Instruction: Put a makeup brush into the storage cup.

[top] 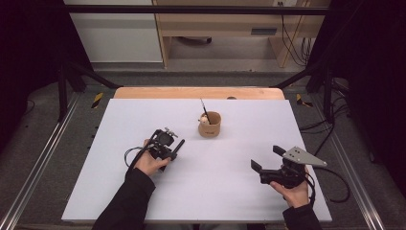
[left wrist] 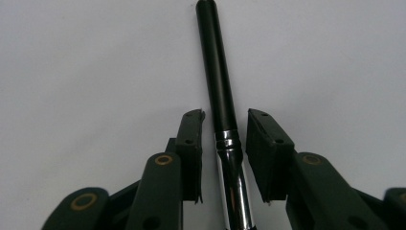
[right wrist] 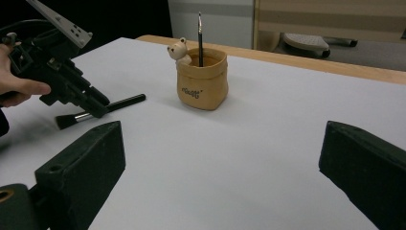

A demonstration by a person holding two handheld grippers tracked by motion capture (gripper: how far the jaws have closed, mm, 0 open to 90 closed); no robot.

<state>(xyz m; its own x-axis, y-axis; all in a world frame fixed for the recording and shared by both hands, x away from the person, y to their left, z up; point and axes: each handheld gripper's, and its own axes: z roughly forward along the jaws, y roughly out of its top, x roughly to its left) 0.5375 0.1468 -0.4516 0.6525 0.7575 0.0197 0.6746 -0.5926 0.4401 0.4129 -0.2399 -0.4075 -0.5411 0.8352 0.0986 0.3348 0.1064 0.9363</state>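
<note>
A black-handled brush [left wrist: 215,62] with a chrome ferrule lies flat on the white table. My left gripper [left wrist: 226,116] points down over it, one jaw on each side of the ferrule, with a thin strip of table showing between each pad and the brush. In the high view the left gripper [top: 171,151] is left of centre and the brush handle [top: 179,144] sticks out past it. From the right gripper view the brush [right wrist: 127,101] lies under the left gripper [right wrist: 97,109]. My right gripper [top: 265,157] rests open at the right, its jaws [right wrist: 220,167] wide apart around nothing.
A tan pouch-shaped cup [top: 209,125] stands behind the table's centre, holding a thin upright brush [right wrist: 199,33] and a small bear figure [right wrist: 179,50] at its rim. The wooden back edge [top: 198,92] borders the white mat; black frame posts stand at both sides.
</note>
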